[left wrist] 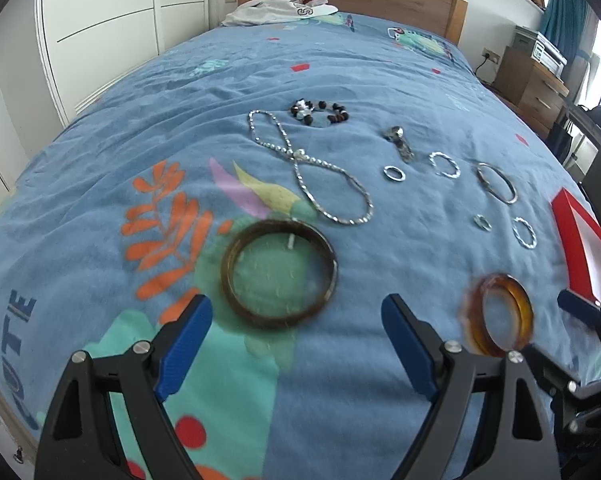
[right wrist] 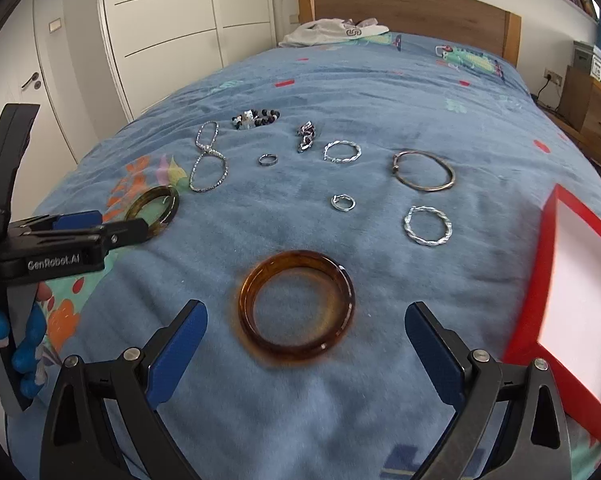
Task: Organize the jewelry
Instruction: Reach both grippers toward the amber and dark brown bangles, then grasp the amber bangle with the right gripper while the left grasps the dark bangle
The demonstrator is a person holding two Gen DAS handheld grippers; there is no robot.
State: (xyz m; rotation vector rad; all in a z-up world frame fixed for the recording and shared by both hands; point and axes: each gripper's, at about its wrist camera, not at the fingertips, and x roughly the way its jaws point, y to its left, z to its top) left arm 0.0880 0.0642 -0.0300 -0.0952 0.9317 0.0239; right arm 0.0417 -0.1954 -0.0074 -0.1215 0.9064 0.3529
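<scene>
At inspection I found both claws spread wide and holding nothing. My left claw (left wrist: pixel 296 340) hovered over the blue printed bedspread (left wrist: pixel 400 76) with the dark brown rigid bangle (left wrist: pixel 278 272) lying flat just ahead of its fingertips. My right claw (right wrist: pixel 306 344) was lined up on the amber translucent plastic bangle (right wrist: pixel 296 308), which lay flat between and slightly beyond its blue pads (right wrist: pixel 180 344). The red-framed shallow tray with a white floor (right wrist: pixel 540 276) sat at the bed's right edge, near the amber bangle. Farther up the bed lay the silver chain necklace (right wrist: pixel 208 160), the dark beaded bracelet (right wrist: pixel 256 118), a thin metal hoop bangle (right wrist: pixel 424 170), two twisted silver rings (right wrist: pixel 427 226) and smaller silver rings (right wrist: pixel 343 202), all apart from one another. I judged both bangles light, stiff and smooth, likely to slip or skate on the soft cover if pushed from one side. I judged the sound hold to be across the band wall at one point of the rim, one finger inside the ring and one outside, pressing slightly into the bedding. The chain I expected to be limp and to trail if lifted from one end.
</scene>
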